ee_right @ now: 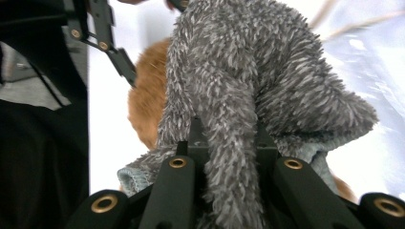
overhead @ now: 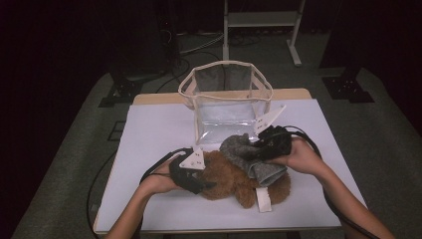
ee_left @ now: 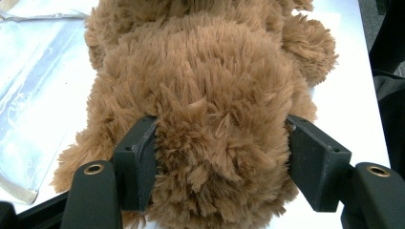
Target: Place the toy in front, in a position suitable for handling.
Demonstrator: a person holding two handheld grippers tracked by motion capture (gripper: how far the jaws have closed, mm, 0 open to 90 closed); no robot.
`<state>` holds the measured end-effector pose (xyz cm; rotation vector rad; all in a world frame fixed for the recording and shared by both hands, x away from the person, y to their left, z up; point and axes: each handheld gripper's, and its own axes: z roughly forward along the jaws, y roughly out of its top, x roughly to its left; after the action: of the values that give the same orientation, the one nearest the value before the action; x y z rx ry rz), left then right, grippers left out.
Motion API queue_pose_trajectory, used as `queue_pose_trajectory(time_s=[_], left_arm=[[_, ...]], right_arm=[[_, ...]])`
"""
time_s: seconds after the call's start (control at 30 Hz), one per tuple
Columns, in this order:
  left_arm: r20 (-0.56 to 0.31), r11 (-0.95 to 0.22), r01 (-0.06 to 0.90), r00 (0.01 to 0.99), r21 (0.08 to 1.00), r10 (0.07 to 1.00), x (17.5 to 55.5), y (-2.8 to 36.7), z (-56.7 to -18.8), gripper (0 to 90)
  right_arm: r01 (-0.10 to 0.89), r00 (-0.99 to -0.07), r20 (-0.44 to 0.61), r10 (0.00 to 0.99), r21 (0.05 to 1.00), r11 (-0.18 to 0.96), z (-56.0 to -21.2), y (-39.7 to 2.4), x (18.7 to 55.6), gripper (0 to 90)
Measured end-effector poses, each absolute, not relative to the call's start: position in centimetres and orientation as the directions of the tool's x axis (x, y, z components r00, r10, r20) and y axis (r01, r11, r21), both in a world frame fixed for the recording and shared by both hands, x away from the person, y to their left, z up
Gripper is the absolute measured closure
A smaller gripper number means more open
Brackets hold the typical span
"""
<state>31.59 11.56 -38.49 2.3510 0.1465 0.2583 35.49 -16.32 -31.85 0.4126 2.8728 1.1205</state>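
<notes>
The brown plush (overhead: 234, 181) is lain just in front of the clear bag (overhead: 226, 102), clamped by the left gripper (ee_left: 217, 157). A grey cloth (overhead: 251, 157) draped on it is pinched tight by the right gripper (ee_right: 229, 157). Nothing is judged bagged yet.

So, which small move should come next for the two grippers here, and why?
Probably lift the right gripper a little, to peel the grey cloth off the brown teddy bear. Its jaws are shut on a fold of the cloth, which lies partly on the bear. The left gripper is clamped on the bear's fur and can hold it down. The clear bag stands open behind them.
</notes>
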Motion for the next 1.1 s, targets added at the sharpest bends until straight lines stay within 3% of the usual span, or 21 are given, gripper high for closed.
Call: queue_pose_trajectory(time_s=[0.13,0.27,0.53,0.77,0.97,1.1], left_arm=[[0.149,-0.714,0.022,0.973,0.7,0.176,31.5,11.5,-38.5,33.1],[0.156,-0.709,0.021,0.97,0.705,0.184,31.6,11.5,-38.3,33.1],[0.166,-0.726,0.05,0.961,0.686,0.223,33.1,12.4,-37.7,36.9],[0.119,-0.68,0.053,0.972,0.731,0.204,32.5,11.8,-37.1,31.5],[0.161,-0.73,0.015,0.972,0.684,0.17,32.2,10.0,-37.3,34.3],[0.148,-0.718,0.018,0.975,0.696,0.168,31.9,10.3,-37.6,36.1]], right_arm=[[0.238,-0.954,0.016,0.301,0.652,0.72,-30.5,-18.5,35.7,75.8],[0.269,-0.947,0.039,0.319,0.638,0.722,-31.2,-19.6,36.1,75.8],[0.293,-0.948,0.109,0.299,0.663,0.689,-33.6,-19.7,35.0,75.9],[0.27,-0.958,0.118,0.263,0.685,0.677,-34.8,-18.7,33.7,76.0],[0.231,-0.968,0.088,0.236,0.68,0.695,-34.6,-17.5,33.4,75.9],[0.233,-0.965,0.077,0.252,0.698,0.677,-33.4,-19.1,33.7,75.9]])
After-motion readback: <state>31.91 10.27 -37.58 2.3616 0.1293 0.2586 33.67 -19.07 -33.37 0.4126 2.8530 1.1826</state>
